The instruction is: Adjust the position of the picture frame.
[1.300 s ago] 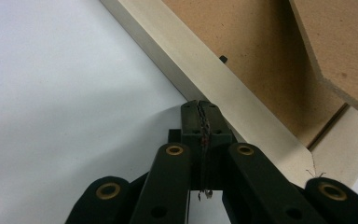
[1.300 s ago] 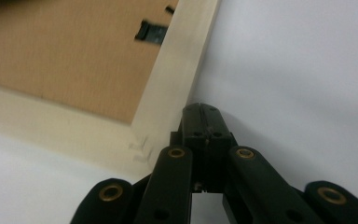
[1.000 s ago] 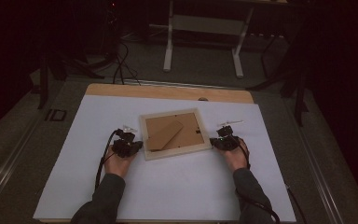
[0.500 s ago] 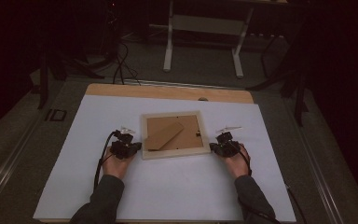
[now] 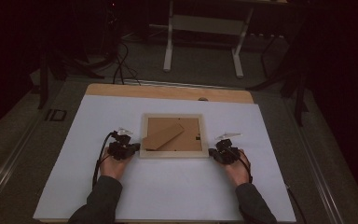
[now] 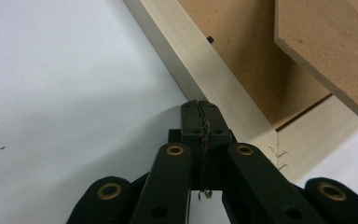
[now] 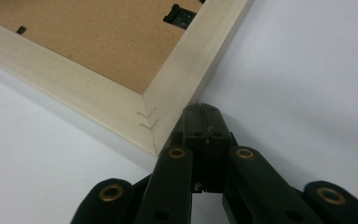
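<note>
A pale wooden picture frame (image 5: 171,154) lies face down on the white table sheet (image 5: 168,186), its brown backing board (image 5: 168,135) and stand flap facing up. My left gripper (image 5: 134,148) is shut, its tips against the frame's left side near the near-left corner (image 6: 242,116). My right gripper (image 5: 213,153) is shut too, with its tips at the frame's near-right corner (image 7: 168,112). Neither holds anything. A small black clip (image 7: 179,14) sits on the backing by the right rail.
The white sheet covers a wooden tabletop (image 5: 168,92) whose far edge shows bare. Beyond it stand a white table base (image 5: 203,42) and cables (image 5: 119,60) on a dark floor. Both forearms enter from the bottom edge.
The frame has turned from a tilted pose to square with the table. The right gripper moved toward the near edge along the frame's right side to its near corner. The left gripper barely shifted.
</note>
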`<state>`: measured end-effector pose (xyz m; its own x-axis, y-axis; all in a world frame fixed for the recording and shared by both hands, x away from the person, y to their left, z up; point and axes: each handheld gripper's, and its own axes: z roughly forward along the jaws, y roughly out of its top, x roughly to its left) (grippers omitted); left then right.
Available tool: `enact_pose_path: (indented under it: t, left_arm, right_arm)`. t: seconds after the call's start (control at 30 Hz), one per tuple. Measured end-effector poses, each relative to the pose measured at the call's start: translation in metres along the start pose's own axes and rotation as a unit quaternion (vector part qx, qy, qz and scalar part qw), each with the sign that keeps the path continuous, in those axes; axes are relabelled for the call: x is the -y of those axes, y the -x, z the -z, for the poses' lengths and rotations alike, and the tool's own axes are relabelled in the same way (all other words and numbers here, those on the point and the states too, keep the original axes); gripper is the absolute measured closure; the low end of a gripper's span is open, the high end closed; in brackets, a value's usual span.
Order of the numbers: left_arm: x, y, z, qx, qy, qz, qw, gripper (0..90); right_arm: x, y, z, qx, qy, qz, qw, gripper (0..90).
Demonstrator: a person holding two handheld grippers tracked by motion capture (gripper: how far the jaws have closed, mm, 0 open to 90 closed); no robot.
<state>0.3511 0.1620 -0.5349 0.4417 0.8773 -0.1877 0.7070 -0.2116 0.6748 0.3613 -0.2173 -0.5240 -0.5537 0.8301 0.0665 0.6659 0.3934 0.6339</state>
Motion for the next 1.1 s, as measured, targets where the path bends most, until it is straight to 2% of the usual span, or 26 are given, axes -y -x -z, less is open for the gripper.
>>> enact_pose_path:
  t: [0.27, 0.5, 0.7, 0.77, 1.0, 1.1]
  left_arm:
    - [0.001, 0.0, 0.003, 0.003, -0.009, -0.01, 0.9999, 90.0]
    - [0.004, 0.0, 0.008, 0.003, -0.018, -0.017, 0.9997, 90.0]
    - [0.009, 0.0, 0.013, 0.005, -0.018, -0.018, 0.9997, 90.0]
    - [0.013, 0.0, 0.015, 0.006, -0.017, -0.017, 0.9997, 90.0]
    - [0.021, 0.005, 0.022, 0.009, -0.02, -0.025, 0.9994, 90.0]
    - [0.024, 0.013, 0.023, 0.015, -0.02, -0.038, 0.999, 90.0]
  right_arm:
    - [0.005, -0.005, 0.003, -0.002, 0.002, -0.002, 1.0, 90.0]
    - [0.005, -0.01, 0.004, -0.005, -0.004, 0.007, 1.0, 90.0]
    - [0.006, -0.013, 0.005, -0.007, -0.003, 0.008, 0.9999, 90.0]
    - [0.007, -0.016, 0.005, -0.008, -0.006, 0.014, 0.9998, 90.0]
    - [0.009, -0.016, 0.007, -0.016, -0.005, 0.023, 0.9996, 90.0]
    - [0.009, -0.012, 0.007, -0.01, -0.004, 0.017, 0.9998, 90.0]
